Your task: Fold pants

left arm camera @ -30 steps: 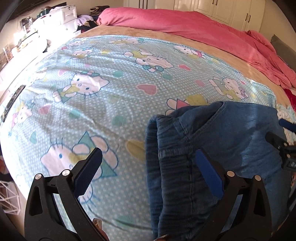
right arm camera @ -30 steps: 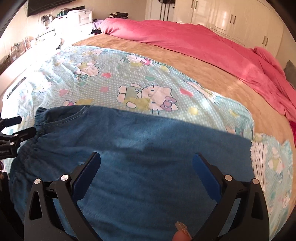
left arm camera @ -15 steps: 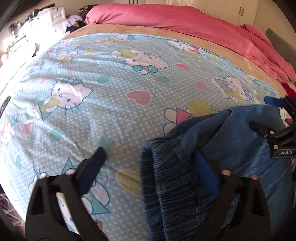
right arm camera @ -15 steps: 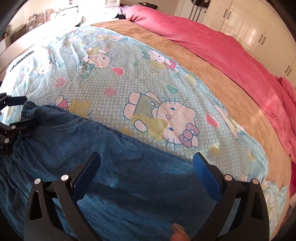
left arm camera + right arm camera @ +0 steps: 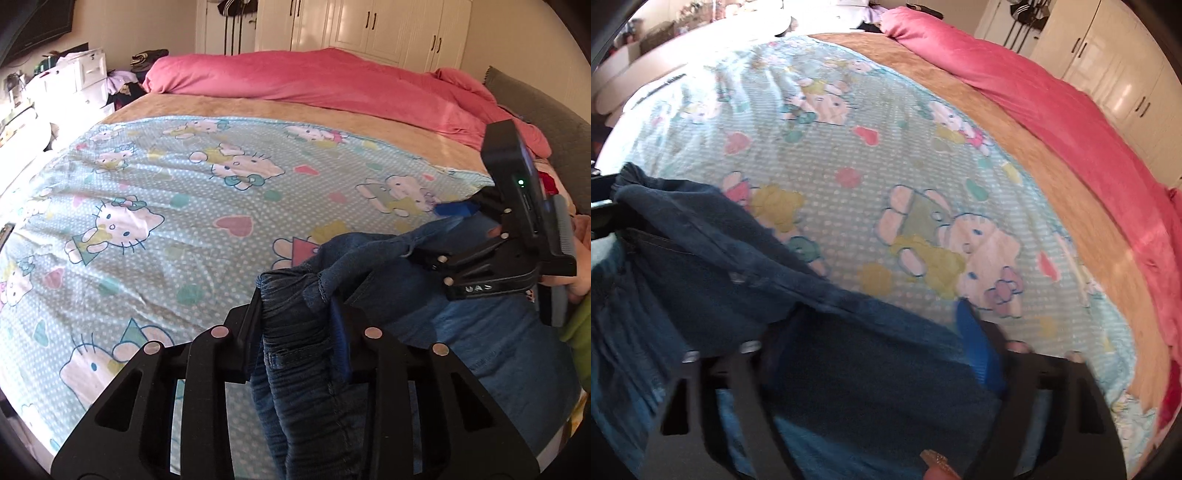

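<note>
Blue denim pants (image 5: pixel 461 343) lie on the near edge of a bed with a light blue cartoon cat sheet (image 5: pixel 177 206). My left gripper (image 5: pixel 299 314) is shut on the gathered waistband end (image 5: pixel 291 295) and holds it lifted. My right gripper (image 5: pixel 886 332) is shut on the pants' upper edge (image 5: pixel 857 321); it shows from the side in the left wrist view (image 5: pixel 436 243), lifting the fabric. In the right wrist view the denim (image 5: pixel 701 251) drapes over the left finger and the image is blurred.
A pink duvet (image 5: pixel 332 85) is bunched along the far side over a tan blanket (image 5: pixel 295 118). White wardrobes (image 5: pixel 369 29) stand behind. Cluttered drawers (image 5: pixel 81 77) stand at the far left. A grey headboard (image 5: pixel 535 107) is at the right.
Both grippers have closed on the pants: the left on the waistband end, the right on the upper edge. The denim edge has lifted off the sheet and bunched between them.
</note>
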Demonstrator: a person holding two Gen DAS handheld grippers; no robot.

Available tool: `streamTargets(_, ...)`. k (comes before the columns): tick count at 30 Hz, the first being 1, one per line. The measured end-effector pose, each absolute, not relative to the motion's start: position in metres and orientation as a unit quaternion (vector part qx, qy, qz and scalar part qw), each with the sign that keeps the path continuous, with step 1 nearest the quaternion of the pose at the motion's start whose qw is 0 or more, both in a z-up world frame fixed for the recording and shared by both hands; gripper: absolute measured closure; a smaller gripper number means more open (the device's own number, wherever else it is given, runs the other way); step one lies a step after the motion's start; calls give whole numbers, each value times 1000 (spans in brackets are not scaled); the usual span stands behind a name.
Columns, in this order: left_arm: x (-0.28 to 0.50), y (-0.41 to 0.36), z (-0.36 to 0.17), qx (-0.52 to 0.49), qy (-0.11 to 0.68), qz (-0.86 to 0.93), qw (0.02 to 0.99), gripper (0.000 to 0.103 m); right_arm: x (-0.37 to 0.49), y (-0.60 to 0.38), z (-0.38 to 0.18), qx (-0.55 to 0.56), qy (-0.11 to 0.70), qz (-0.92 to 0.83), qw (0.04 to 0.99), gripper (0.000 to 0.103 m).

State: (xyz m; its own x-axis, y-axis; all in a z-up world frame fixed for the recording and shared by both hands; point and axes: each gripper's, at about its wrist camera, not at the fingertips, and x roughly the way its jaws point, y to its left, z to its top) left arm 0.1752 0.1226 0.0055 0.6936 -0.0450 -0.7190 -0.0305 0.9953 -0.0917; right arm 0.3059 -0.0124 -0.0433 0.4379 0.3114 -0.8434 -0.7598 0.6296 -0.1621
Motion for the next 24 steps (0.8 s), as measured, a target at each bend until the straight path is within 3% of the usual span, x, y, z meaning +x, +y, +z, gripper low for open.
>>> streamTargets(1,172,121,6,-47,389,-6,920,79,302,-13,-42,-259,415,344,801,60)
streamTargets(4,166,120,6,-45,383,-8,923,79,286,-18,-33,-228,406,359,809,86)
streamTargets(10,150,127,12,-56,369,-15,927,79,243,-49,1,-164,369,373,835,95)
streamTargets(24,85,111,34,-23,353,-51,934,76,104,-101,45,-125,333,417,837,97)
